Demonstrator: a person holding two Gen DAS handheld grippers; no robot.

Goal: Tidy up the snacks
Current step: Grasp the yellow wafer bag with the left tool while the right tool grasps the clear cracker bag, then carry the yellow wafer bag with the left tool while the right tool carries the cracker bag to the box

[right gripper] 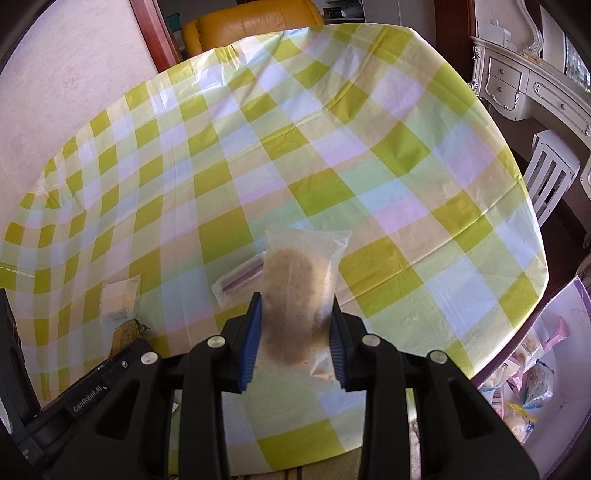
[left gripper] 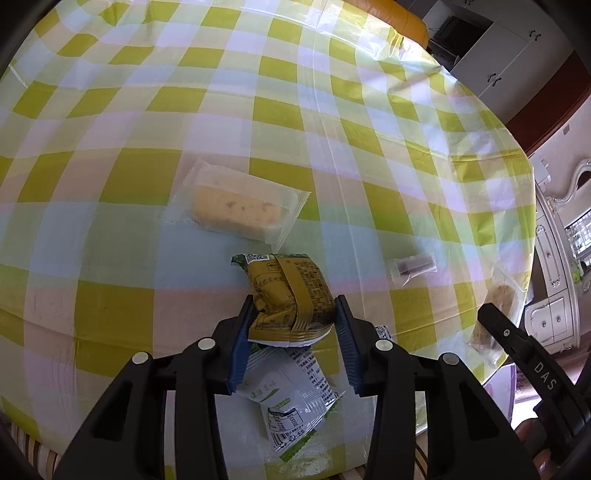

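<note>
In the left wrist view, my left gripper [left gripper: 295, 301] is shut on a yellow-brown snack packet [left gripper: 291, 280], blue pads against both its sides. A white-and-green packet [left gripper: 291, 398] lies on the cloth beneath it. A clear-wrapped pale cake [left gripper: 236, 206] lies beyond, and a small clear packet with a dark bar [left gripper: 413, 267] to the right. In the right wrist view, my right gripper [right gripper: 295, 297] is shut on a clear packet holding a round brown cookie [right gripper: 295, 266], lifted off the table. The bar packet [right gripper: 240, 282] and the cake [right gripper: 120, 297] lie to its left.
A green, yellow and white checked cloth [right gripper: 369, 155] covers the table. Off its right edge stands an open purple-white box [right gripper: 535, 369] with several snack bags. An orange leather seat [right gripper: 255, 22] is behind the table; a white chair [right gripper: 550, 177] and a white cabinet [right gripper: 517, 85] stand to the right.
</note>
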